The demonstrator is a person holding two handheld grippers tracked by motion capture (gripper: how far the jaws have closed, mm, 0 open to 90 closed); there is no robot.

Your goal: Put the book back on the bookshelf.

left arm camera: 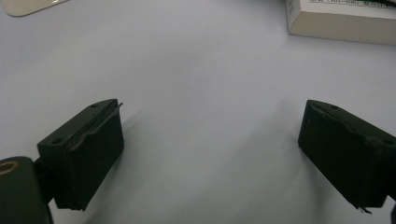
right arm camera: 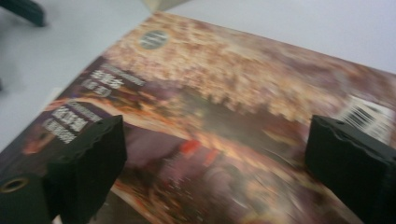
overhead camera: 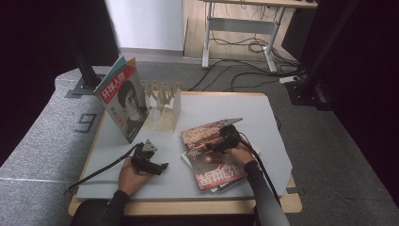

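A reddish-brown magazine (overhead camera: 212, 155) lies on top of a small stack at the table's front right; its cover (right arm camera: 224, 121) runs under my right gripper. My right gripper (overhead camera: 217, 143) hovers over that cover, open (right arm camera: 212, 154), with nothing between its jaws. My left gripper (overhead camera: 153, 165) rests low on the white table at the front left, pointing right. It is open (left arm camera: 210, 154) over bare table, and a book's pale edge (left arm camera: 343, 23) shows ahead. Another magazine (overhead camera: 123, 99) with a portrait cover stands upright, leaning at a wooden rack (overhead camera: 163, 104).
The white tabletop (overhead camera: 221, 110) sits on a wooden frame. The wooden slotted rack stands at the back left. Cables trail from both grippers over the front edge. Beyond the table are grey carpet, a desk frame (overhead camera: 240, 33) and loose floor cables.
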